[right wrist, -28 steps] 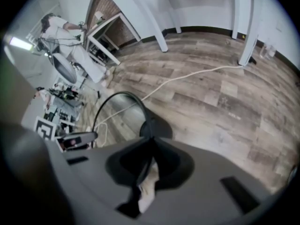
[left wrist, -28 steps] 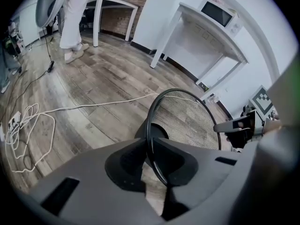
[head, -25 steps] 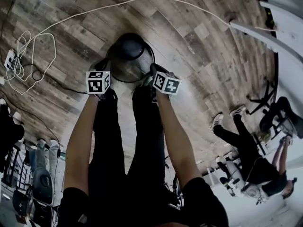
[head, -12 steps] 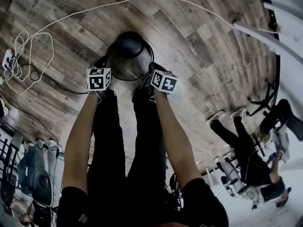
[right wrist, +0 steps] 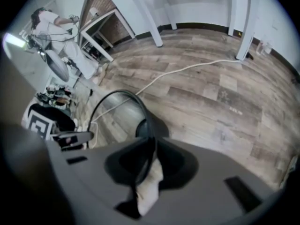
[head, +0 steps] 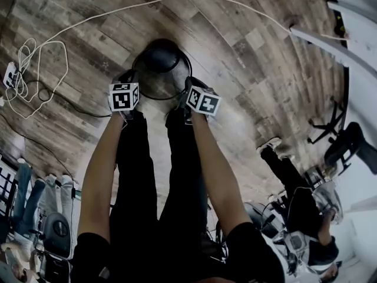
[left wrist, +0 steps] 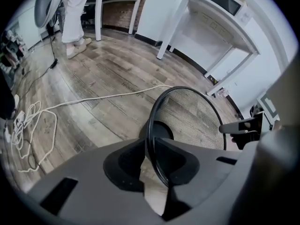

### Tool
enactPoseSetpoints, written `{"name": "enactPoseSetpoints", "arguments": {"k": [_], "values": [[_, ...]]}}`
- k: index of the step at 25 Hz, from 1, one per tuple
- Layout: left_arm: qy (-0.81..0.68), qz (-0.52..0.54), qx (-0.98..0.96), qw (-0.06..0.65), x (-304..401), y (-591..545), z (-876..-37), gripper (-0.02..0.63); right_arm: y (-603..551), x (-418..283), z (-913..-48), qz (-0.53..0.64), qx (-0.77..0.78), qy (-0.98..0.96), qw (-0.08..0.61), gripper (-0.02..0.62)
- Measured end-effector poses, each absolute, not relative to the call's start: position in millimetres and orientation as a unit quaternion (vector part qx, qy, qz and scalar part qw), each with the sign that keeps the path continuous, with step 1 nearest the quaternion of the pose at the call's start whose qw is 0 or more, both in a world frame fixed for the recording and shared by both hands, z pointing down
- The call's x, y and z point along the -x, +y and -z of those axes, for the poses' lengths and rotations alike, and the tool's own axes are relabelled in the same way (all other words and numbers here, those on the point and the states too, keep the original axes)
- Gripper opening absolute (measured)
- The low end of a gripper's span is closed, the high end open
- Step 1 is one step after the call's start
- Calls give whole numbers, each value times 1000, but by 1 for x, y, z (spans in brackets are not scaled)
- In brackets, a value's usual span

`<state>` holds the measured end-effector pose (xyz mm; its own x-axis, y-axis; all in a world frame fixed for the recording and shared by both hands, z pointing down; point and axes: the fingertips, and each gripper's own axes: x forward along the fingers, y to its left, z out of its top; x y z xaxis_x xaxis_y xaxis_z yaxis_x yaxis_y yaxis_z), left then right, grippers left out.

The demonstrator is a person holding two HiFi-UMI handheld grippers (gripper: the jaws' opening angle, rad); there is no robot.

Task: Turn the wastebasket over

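Right hand-held gripper (right wrist: 150,157) clamping wastebasket (right wrist: 144,127) rim, long axis vertical, mouth up

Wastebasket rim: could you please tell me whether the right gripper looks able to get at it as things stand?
Yes, apparently: the right gripper has the rim of the wastebasket between its jaws, which look closed on it. Nothing on the floor near that side seems to block it.
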<state>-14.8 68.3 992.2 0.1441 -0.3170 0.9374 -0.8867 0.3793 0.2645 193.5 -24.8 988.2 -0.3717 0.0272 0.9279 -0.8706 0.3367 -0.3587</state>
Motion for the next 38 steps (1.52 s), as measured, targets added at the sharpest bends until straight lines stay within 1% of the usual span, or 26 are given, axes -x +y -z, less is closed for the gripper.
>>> {"name": "enactPoseSetpoints", "arguments": {"k": [3, 4, 8, 13, 15, 17, 21, 23, 25, 30, 34, 38], "values": [[-604, -277, -496, 559, 18, 71, -988, 128, -26, -197, -984, -479, -319, -670, 470, 114], [-605, -278, -494, 559, 20, 72, -986, 130, -25, -198, -981, -479, -321, -668, 470, 124], [-604, -287, -500, 550, 25, 77, -967, 130, -24, -199, -962, -478, -328, -667, 469, 132], [-603, -295, -513, 535, 26, 85, -919, 94, -20, -195, -913, -475, -333, -673, 460, 132], [-616, -286, -514, 524, 29, 85, -891, 50, -18, -191, -887, -469, -330, -681, 455, 130], [-626, -281, -523, 505, 29, 82, -855, 36, -18, -189, -858, -459, -328, -693, 449, 127], [-638, -258, -560, 462, 28, 68, -774, 34, -20, -187, -794, -449, -335, -707, 432, 103], [-645, -233, -572, 449, 24, 68, -725, 34, -14, -189, -757, -450, -337, -711, 422, 68], [-658, -202, -582, 434, 21, 65, -673, 34, -14, -188, -717, -447, -341, -719, 408, 51], [-695, -153, -602, 362, 38, 33, -552, 34, -50, -153, -617, -427, -357, -760, 334, 35], [-709, -121, -609, 336, 24, 40, -463, 34, -47, -148, -532, -406, -349, -790, 299, 34], [-720, -102, -623, 286, 22, 41, -382, 34, -52, -137, -452, -370, -340, -828, 250, 32]]}}
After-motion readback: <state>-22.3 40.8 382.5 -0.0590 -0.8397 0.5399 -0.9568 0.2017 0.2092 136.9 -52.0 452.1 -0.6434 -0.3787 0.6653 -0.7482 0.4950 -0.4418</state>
